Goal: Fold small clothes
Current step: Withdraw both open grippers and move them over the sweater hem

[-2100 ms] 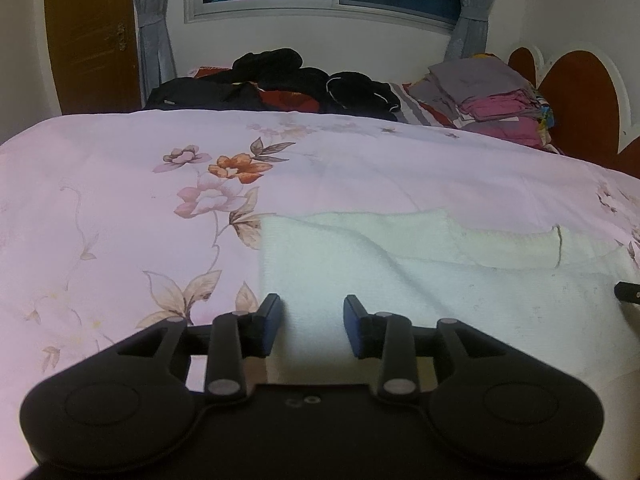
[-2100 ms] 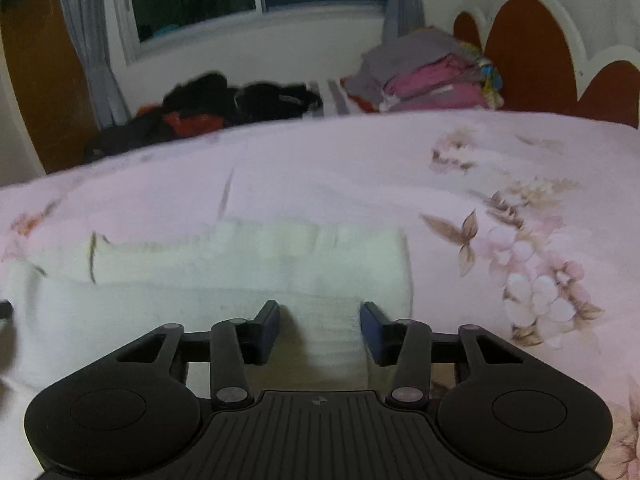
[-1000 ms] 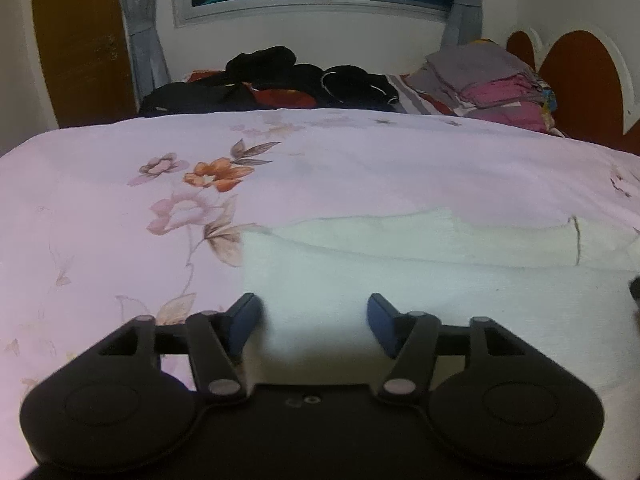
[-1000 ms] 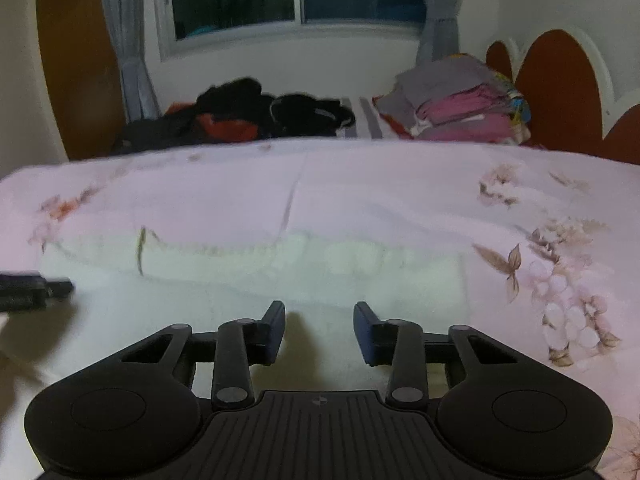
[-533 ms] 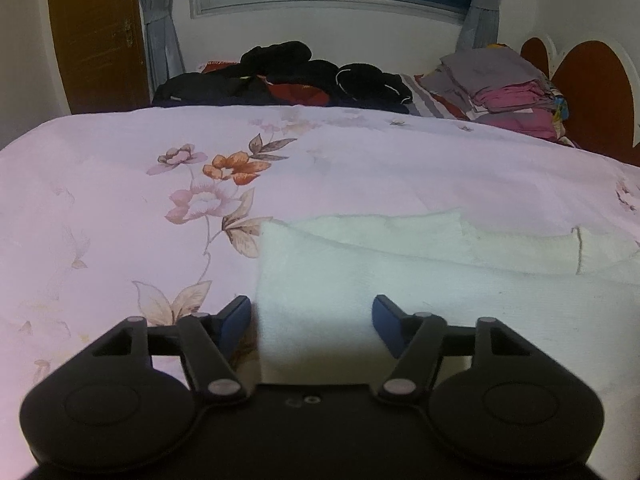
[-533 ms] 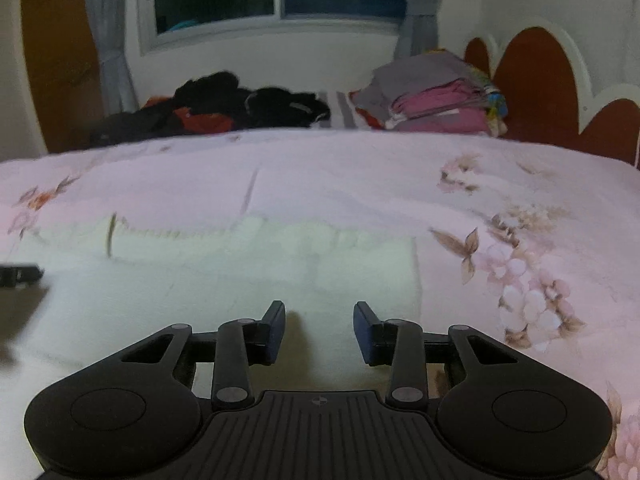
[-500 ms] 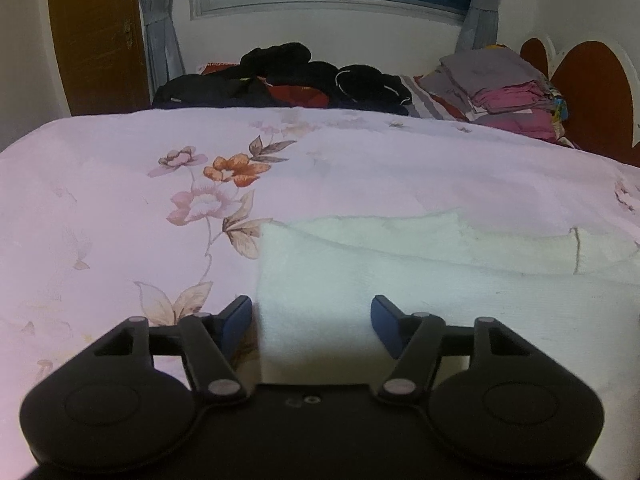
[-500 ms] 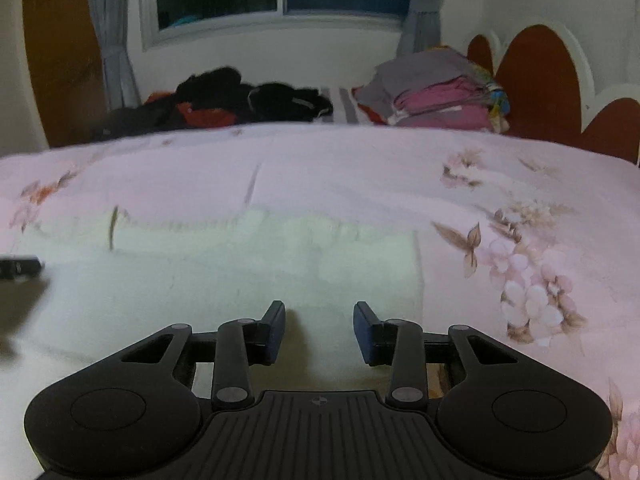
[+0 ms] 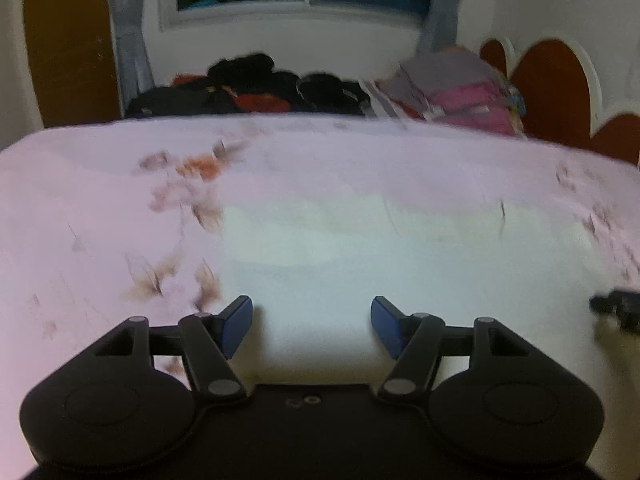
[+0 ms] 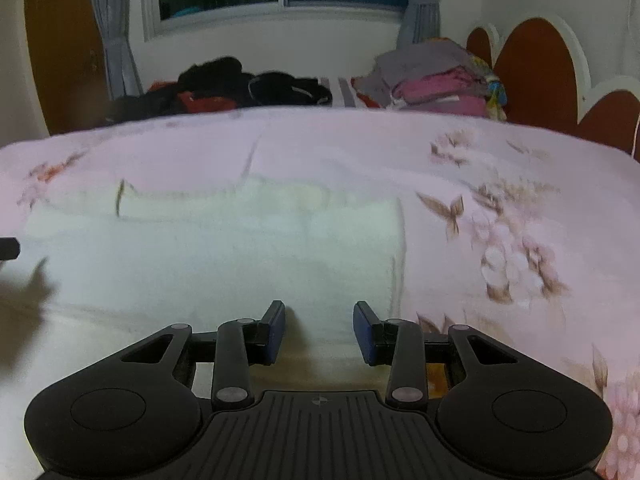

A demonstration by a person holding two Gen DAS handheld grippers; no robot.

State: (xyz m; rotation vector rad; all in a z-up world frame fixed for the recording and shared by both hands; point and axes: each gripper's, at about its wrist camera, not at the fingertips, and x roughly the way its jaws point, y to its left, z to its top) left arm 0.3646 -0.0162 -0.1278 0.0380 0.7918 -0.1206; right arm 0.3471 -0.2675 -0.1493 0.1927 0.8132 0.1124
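Note:
A white knitted garment point(image 9: 400, 264) lies flat on the pink floral bedspread point(image 9: 100, 200), folded over along its far edge. My left gripper point(image 9: 312, 326) is open wide and empty, just above the garment near its left edge. In the right wrist view the same garment point(image 10: 220, 256) lies spread out, and my right gripper point(image 10: 319, 330) is open and empty above its right end. The left wrist view is blurred by motion. The tip of the right gripper shows at the left view's right edge point(image 9: 618, 310).
A heap of dark clothes point(image 10: 224, 88) lies at the far side of the bed under the window. A stack of folded grey and pink clothes point(image 10: 436, 80) sits by the brown headboard point(image 10: 540, 76). A wooden door point(image 9: 68, 40) is at far left.
Both grippers have let go and stay open. Both have lifted and pulled back a little from the garment, so more of it shows. The left one is still moving.

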